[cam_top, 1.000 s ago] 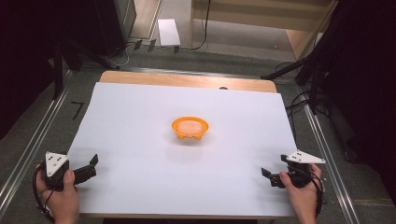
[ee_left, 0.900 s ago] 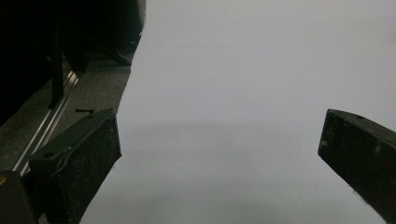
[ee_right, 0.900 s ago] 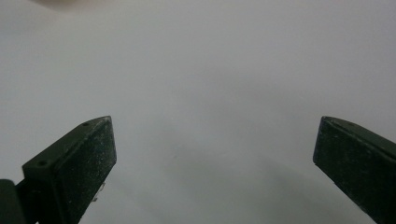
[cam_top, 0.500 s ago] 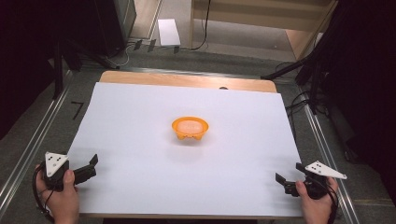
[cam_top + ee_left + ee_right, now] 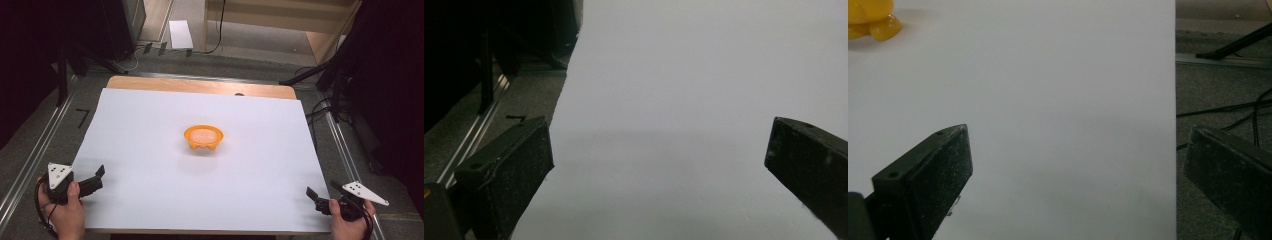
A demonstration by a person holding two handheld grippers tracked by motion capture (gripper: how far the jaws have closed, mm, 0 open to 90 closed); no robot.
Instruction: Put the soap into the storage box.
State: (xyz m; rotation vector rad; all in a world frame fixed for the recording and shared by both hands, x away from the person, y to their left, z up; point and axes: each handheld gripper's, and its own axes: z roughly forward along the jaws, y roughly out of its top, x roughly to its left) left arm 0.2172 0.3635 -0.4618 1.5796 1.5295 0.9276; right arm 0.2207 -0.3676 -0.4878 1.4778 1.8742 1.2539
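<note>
While both sets of fingers stand open and empty at the worktop's [image 5: 150, 130] near corners, the orange bowl [image 5: 203, 137] sits mid-worktop, well apart from the left gripper [image 5: 95, 179] and right gripper [image 5: 316, 197].

The left tongs [image 5: 659, 165] stand wide apart, nothing between them; white worktop [image 5: 684, 90] spreads ahead toward twelve; grey floor [image 5: 519, 100] and a metal rail [image 5: 476, 137] lie at nine.

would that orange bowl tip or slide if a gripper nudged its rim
The orange bowl looks like small, thin plastic, so probably light and stiff. It stands on little rounded feet on the smooth white sheet, so a nudge would likely slide it; a high push might tip it.
</note>
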